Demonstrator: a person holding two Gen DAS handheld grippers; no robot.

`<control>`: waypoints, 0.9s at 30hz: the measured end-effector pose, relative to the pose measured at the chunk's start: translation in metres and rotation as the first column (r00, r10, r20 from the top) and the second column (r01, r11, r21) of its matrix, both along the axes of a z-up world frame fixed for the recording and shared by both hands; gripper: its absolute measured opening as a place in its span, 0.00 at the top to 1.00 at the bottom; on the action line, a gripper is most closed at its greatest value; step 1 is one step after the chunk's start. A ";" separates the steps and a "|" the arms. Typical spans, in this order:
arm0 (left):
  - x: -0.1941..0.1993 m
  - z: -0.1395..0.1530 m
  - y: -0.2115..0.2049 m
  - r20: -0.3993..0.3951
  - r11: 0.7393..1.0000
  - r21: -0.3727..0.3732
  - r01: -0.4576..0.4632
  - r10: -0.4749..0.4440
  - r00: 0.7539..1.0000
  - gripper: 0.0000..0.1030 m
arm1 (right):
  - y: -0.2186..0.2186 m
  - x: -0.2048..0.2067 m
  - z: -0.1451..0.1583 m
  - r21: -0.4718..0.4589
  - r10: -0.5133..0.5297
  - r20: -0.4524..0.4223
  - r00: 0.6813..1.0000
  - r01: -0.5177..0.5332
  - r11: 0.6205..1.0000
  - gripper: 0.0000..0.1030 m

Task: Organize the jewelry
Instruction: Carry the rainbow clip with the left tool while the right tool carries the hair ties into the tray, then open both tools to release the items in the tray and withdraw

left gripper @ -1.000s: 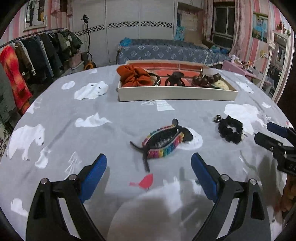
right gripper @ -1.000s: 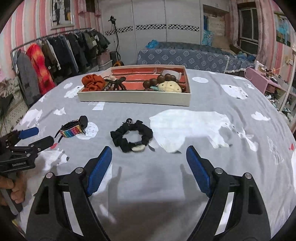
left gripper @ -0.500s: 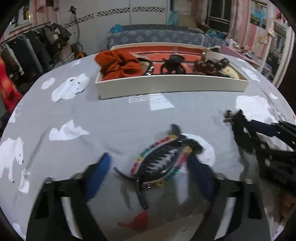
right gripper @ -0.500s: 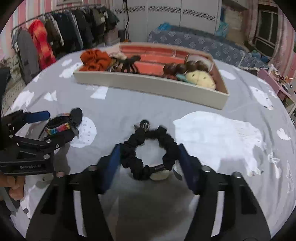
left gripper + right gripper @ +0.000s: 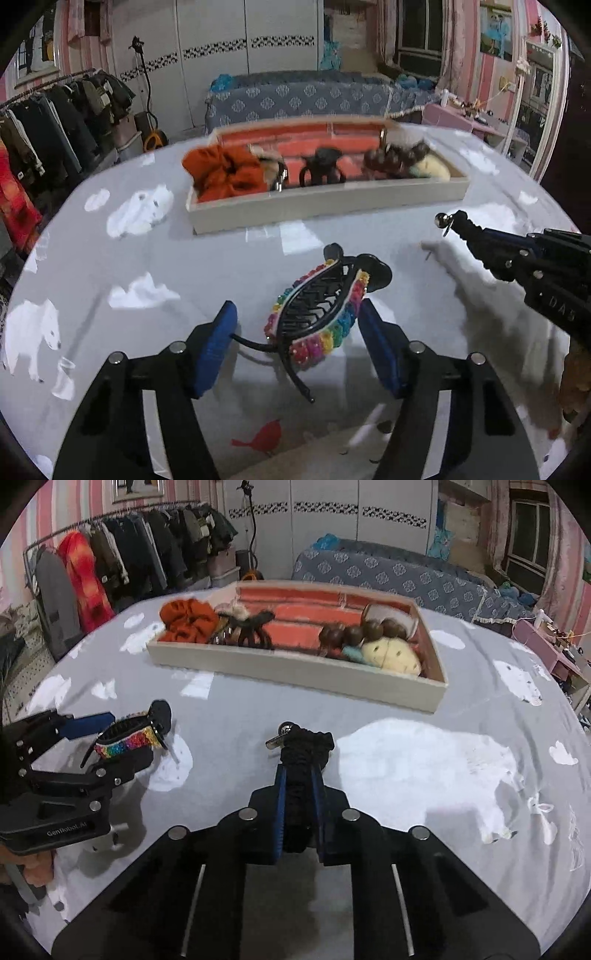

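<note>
A black claw clip with rainbow beads (image 5: 321, 310) lies on the grey bear-print cloth between the blue pads of my left gripper (image 5: 297, 345). Its jaws are closing. The right pad sits against the beads and the left pad (image 5: 216, 347) is still a gap away. My right gripper (image 5: 299, 775) is shut on a black scrunchie (image 5: 306, 744), squeezed flat, with its metal charm (image 5: 279, 736) sticking out in front. Each gripper shows in the other's view: the right gripper (image 5: 480, 240) and the left gripper (image 5: 107, 740) around the clip (image 5: 129, 738).
A cream tray (image 5: 325, 210) (image 5: 295, 668) with a red lining stands farther back. It holds an orange scrunchie (image 5: 188, 622), a dark claw clip (image 5: 255, 629), brown beads (image 5: 362, 631) and a cream piece. A clothes rack stands on the left, a bed behind, and a hand (image 5: 37, 871) holds the left gripper.
Both grippers moved forward onto their items. The right jaws went from wide open to shut on the black scrunchie. The left jaws narrowed around the rainbow clip.
</note>
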State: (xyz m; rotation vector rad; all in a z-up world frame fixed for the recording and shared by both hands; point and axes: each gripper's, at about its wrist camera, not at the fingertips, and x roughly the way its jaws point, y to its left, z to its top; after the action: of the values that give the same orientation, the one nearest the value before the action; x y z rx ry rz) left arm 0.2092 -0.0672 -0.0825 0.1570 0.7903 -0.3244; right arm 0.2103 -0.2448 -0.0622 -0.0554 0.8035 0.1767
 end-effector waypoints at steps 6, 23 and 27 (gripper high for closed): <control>0.023 0.039 -0.009 0.082 1.000 -0.004 -0.008 0.009 0.997 0.36 | -0.013 0.010 0.044 0.019 -0.014 0.103 0.995 0.012 1.000 0.87; 0.186 0.001 -0.031 0.026 0.994 0.019 -0.106 0.106 0.994 0.35 | -0.040 0.161 0.019 0.021 -0.061 0.083 0.995 0.060 0.998 0.74; 0.174 0.008 -0.022 0.048 0.993 -0.044 -0.111 0.113 0.992 0.26 | -0.044 0.160 0.014 0.015 -0.085 0.097 0.992 0.084 0.996 0.36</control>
State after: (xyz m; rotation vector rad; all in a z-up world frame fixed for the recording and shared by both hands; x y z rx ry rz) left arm 0.3829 -0.0890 -0.0744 0.0815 0.7389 -0.2297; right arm 0.3706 -0.2893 -0.0484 -0.0196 0.7057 0.0973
